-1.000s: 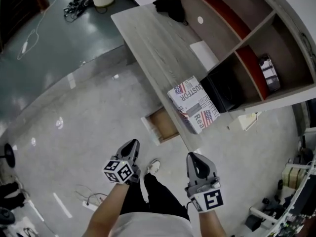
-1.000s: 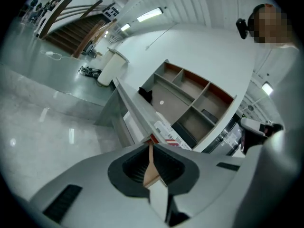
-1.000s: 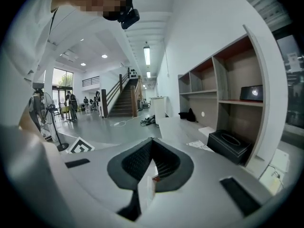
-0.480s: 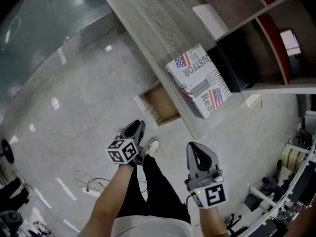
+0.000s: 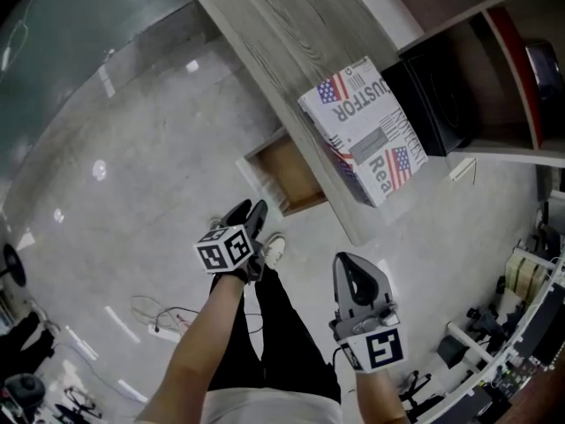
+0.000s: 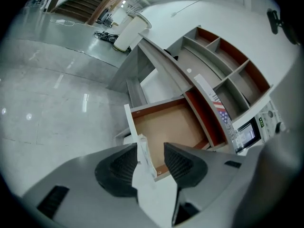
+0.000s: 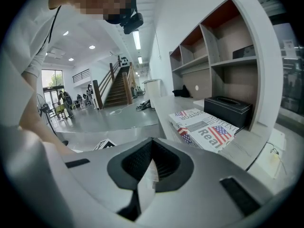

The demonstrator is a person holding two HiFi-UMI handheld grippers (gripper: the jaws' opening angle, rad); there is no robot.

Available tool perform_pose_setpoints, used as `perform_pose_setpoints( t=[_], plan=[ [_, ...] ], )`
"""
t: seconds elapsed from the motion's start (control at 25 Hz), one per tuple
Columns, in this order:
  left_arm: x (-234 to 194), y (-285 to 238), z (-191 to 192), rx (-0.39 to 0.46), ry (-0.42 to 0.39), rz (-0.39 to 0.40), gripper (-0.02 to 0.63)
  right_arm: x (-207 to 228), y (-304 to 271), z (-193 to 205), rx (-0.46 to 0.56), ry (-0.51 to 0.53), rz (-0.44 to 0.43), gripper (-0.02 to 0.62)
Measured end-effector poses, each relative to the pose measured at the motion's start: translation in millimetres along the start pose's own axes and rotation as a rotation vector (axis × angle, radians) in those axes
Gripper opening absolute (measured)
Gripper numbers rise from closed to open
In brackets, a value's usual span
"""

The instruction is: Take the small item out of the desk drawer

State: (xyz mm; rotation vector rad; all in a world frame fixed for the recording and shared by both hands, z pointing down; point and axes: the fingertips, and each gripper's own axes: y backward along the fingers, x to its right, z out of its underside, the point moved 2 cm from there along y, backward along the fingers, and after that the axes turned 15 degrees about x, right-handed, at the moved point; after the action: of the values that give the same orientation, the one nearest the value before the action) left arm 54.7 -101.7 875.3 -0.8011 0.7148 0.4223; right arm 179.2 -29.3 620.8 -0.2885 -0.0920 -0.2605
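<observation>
The flag-printed box (image 5: 366, 131) at the front edge of the desk (image 5: 274, 25) reads "USTOR" and "Real"; nothing else is legible.

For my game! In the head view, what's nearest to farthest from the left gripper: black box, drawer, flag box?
The left gripper's jaws are opening, holding nothing.
1. drawer, just ahead
2. flag box, on desk
3. black box, in shelf

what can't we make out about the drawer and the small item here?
Small item: seen in no view.
Drawer, head view: back part hidden under the desk top.
Drawer, left gripper view: near corner hidden behind the left gripper, jaws opening, drawer's front edge showing between them, ungripped.
Right gripper view: drawer out of frame; right gripper shut.
</observation>
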Motion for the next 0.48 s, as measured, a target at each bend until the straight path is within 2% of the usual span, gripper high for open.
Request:
perform_pose_setpoints(
  t=[0.16, 0.28, 0.48],
  plan=[
    [-2, -12, 10, -0.03, 0.012, -0.026, 0.167, 8, 0, -1, 0.0, 0.01, 0.009, 0.021],
    [-8, -15, 15, -0.045, 0.0, -0.077, 0.166, 12, 1, 2, -0.008, 0.006, 0.02, 0.021],
    [-12, -14, 19, -0.065, -0.012, -0.085, 0.07, 15, 3, 2, 0.009, -0.002, 0.034, 0.021]
  ],
)
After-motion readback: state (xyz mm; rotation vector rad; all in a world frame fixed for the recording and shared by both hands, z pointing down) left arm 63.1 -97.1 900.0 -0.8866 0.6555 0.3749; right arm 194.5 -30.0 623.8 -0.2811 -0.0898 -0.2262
